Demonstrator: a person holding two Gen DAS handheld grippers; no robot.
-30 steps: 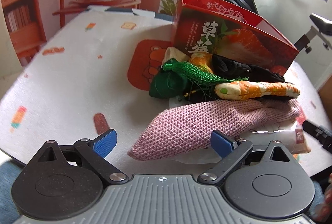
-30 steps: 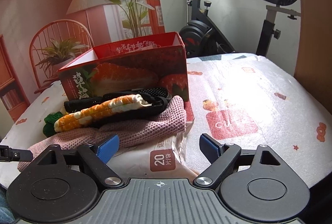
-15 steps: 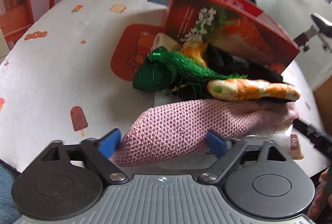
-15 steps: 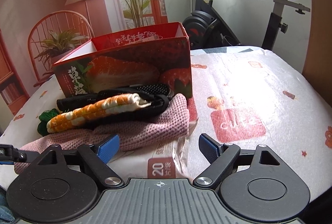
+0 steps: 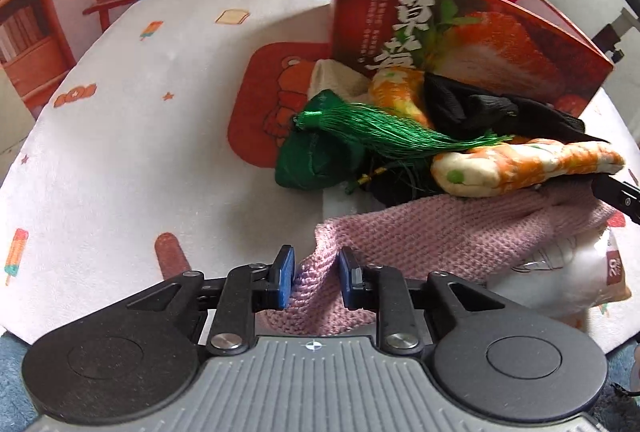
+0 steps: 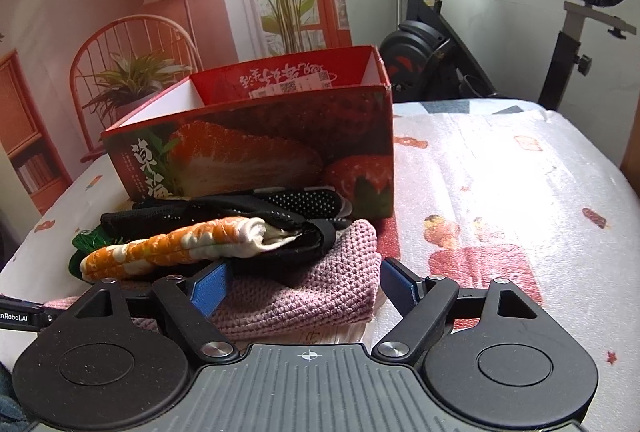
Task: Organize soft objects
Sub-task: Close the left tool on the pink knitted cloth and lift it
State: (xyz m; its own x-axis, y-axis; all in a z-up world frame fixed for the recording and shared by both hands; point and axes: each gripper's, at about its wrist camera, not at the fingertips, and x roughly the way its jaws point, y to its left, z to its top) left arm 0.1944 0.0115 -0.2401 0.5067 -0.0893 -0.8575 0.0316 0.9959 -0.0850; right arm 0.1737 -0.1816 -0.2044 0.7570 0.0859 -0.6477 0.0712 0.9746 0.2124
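Observation:
A pink knitted cloth [image 5: 460, 236] lies under a pile on the table. Its near end is bunched between the closing jaws of my left gripper [image 5: 316, 274], and the pads press on it. My right gripper [image 6: 306, 290] straddles the cloth's other end [image 6: 340, 264]. Its jaws are closing a little but stand wide, with the pads clear of the knit. On the cloth rest an orange patterned padded piece [image 5: 528, 163], black fabric [image 5: 480, 107] and a green tasselled pouch [image 5: 320, 159]. Behind them an open red strawberry box [image 6: 260, 147] stands upright.
A white plastic packet [image 5: 560, 272] lies under the pink cloth. The table has a white printed cover [image 5: 120, 151] with bare room to the left and to the right [image 6: 500, 191]. An exercise bike [image 6: 440, 43] stands behind the table.
The left jaws have come together on the near end of the pink cloth, which now bunches up between them. The right gripper has moved forward over the cloth's other end.

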